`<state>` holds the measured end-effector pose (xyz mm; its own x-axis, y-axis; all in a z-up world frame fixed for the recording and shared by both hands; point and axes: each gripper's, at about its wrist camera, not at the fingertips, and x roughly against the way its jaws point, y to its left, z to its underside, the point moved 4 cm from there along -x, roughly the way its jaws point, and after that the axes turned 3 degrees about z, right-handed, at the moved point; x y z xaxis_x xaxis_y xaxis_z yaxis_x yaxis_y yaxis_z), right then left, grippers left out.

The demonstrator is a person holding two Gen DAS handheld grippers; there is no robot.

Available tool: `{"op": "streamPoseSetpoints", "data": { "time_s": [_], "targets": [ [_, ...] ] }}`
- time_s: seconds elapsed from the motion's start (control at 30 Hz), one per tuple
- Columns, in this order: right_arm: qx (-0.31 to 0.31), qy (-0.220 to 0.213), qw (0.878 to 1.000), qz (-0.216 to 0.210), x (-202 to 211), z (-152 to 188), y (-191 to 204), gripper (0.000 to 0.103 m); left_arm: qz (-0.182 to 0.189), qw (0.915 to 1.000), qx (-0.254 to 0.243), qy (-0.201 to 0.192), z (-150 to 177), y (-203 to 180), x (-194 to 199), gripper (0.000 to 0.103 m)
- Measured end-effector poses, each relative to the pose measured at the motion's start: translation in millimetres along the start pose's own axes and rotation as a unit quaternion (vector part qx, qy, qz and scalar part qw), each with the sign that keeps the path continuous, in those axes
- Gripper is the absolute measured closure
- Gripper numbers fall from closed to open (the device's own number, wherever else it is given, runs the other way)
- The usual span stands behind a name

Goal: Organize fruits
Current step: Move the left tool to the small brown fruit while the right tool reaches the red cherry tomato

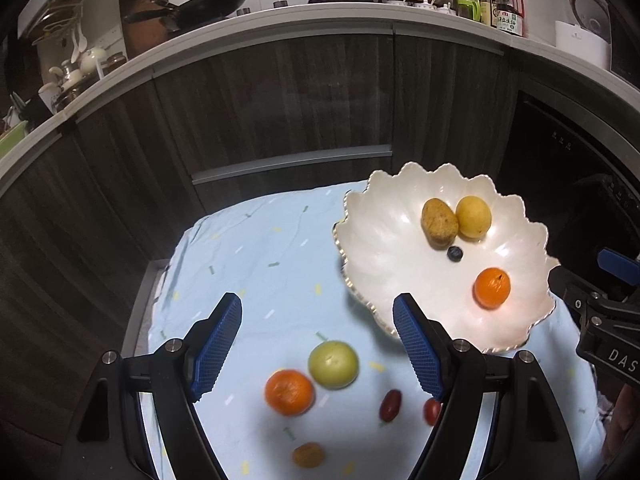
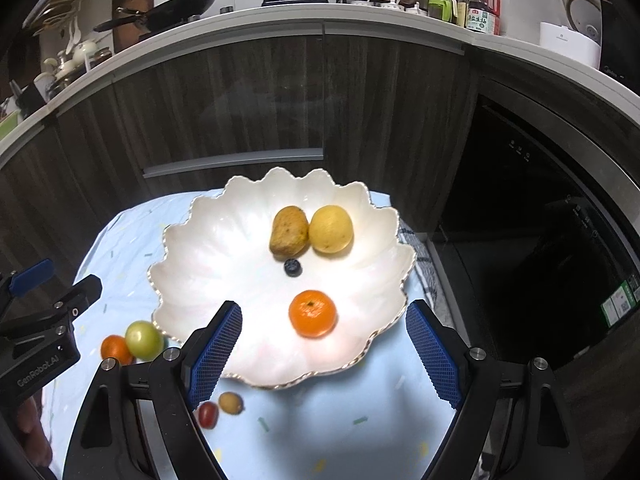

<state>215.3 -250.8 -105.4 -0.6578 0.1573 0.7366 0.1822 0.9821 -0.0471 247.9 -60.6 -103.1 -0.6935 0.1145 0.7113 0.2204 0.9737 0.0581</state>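
I judge the step in hand to be a fresh pick from the cloth. Both claws are released and empty: my left gripper (image 1: 318, 346) hangs over the loose fruit, my right gripper (image 2: 324, 350) over the scalloped white bowl (image 2: 192, 280). To do it well I would take the green fruit (image 1: 333, 364) first, but the orange mandarin (image 1: 289, 392) touches it at its 8 o'clock, so I would come straight down, pads set across the free sides, and close gently. The round skins look smooth and likely to roll. Two small red fruits (image 1: 390, 404) lie at 4 o'clock of it, a brownish one (image 1: 308, 455) at 6. The bowl already holds a mandarin (image 2: 313, 313), a blueberry (image 2: 293, 267) at its 12 o'clock, a brown speckled fruit (image 2: 289, 231) and a yellow one (image 2: 331, 228).
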Motion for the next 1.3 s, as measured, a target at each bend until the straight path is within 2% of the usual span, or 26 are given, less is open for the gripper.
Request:
{"op": "streamPoseSetpoints", "data": {
  "time_s": [0.37, 0.8, 1.3],
  "targets": [
    [0.008, 0.003, 1.0, -0.013, 9.6, 14.5, 26.6, 0.018, -0.015, 0.9997, 0.017, 0.003, 22.2, 25.2, 11.0, 0.024],
    [0.029, -0.001, 0.999, -0.02, 18.0, 32.9, 44.9, 0.018, -0.028, 0.9994, 0.022, 0.003, 49.6, 37.8, 17.3, 0.024],
    [0.055, 0.013, 0.998, -0.04, 4.8, 74.7, 69.6, 0.019, -0.033, 0.9982, 0.044, 0.021, 94.4, 55.8, 7.1, 0.025]
  ]
}}
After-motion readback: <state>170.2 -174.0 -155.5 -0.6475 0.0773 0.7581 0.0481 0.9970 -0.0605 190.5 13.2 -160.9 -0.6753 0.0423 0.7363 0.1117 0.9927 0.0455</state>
